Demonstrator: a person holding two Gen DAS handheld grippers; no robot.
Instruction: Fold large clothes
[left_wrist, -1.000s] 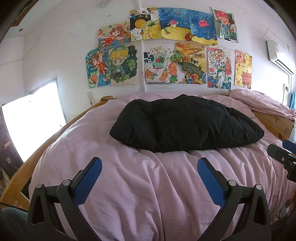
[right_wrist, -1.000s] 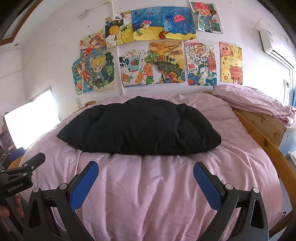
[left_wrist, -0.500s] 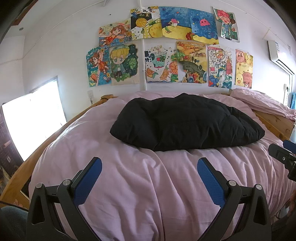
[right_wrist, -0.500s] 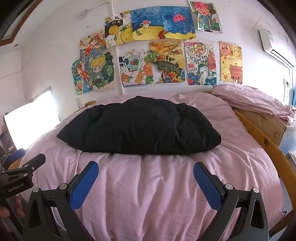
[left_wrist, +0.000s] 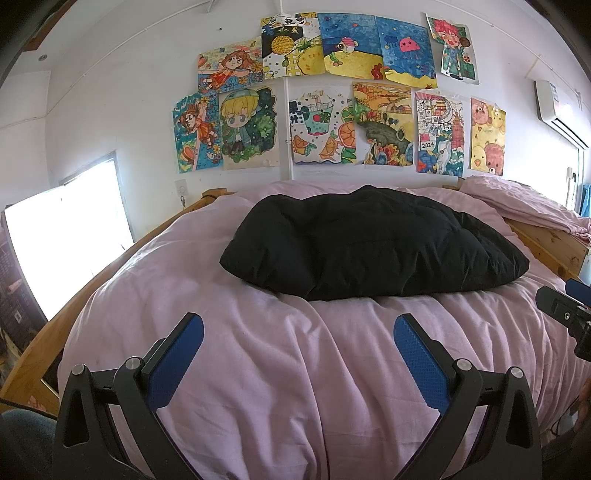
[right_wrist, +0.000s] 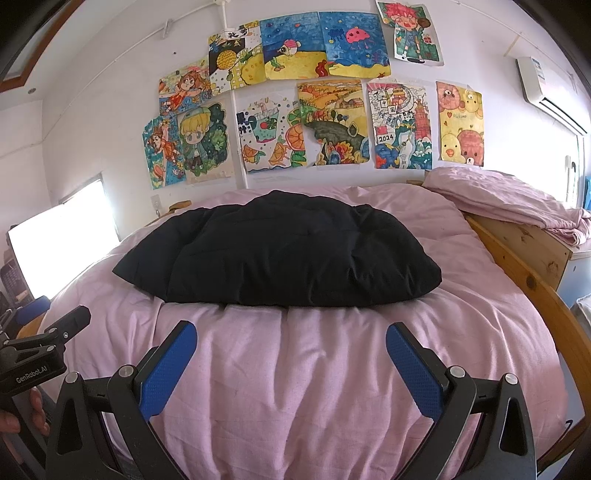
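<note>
A black padded garment (left_wrist: 369, 243) lies folded into a puffy bundle on the pink bed cover (left_wrist: 280, 376), toward the far end; it also shows in the right wrist view (right_wrist: 280, 254). My left gripper (left_wrist: 298, 332) is open and empty, held above the near part of the bed, well short of the garment. My right gripper (right_wrist: 291, 341) is open and empty too, just short of the garment's near edge. The right gripper's body shows at the right edge of the left wrist view (left_wrist: 565, 314); the left one shows at the left edge of the right wrist view (right_wrist: 40, 350).
A wooden bed frame (right_wrist: 532, 280) runs along the right side, with a heap of pink bedding (right_wrist: 506, 199) on its far corner. Drawings (left_wrist: 332, 103) cover the wall behind the bed. A bright window (left_wrist: 62, 236) is on the left. An air conditioner (right_wrist: 546, 88) hangs upper right.
Both views have tilted down slightly, so the wall drawings sit a little lower in frame. The garment and both open grippers are otherwise unchanged.
</note>
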